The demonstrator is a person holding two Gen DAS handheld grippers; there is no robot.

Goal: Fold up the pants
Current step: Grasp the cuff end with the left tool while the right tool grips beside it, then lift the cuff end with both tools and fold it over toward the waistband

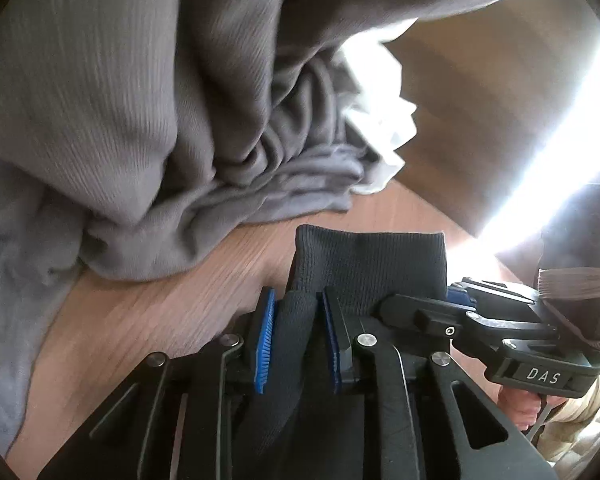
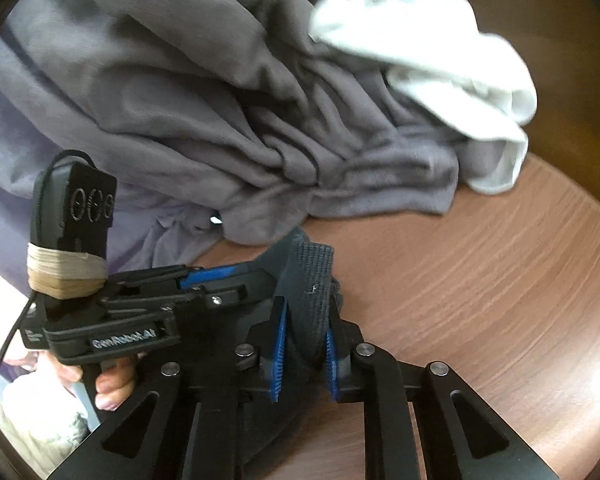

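A black ribbed-knit pair of pants [image 1: 364,264] lies bunched on the wooden table [image 1: 140,320], close under both grippers. In the left wrist view, my left gripper [image 1: 297,304] is shut on a rolled fold of this black fabric between its blue pads. The right gripper [image 1: 456,294] comes in from the right and grips the same cloth's right edge. In the right wrist view, my right gripper [image 2: 308,314] pinches a band of the black pants [image 2: 312,276]. There the left gripper [image 2: 236,276] reaches in from the left, with a hand under it.
A large heap of grey garments [image 1: 140,120] fills the far side of the table, with a white cloth [image 1: 380,112] at its right end. The right wrist view shows the grey heap [image 2: 220,120], the white cloth [image 2: 440,60] and bare wood [image 2: 480,280] to the right.
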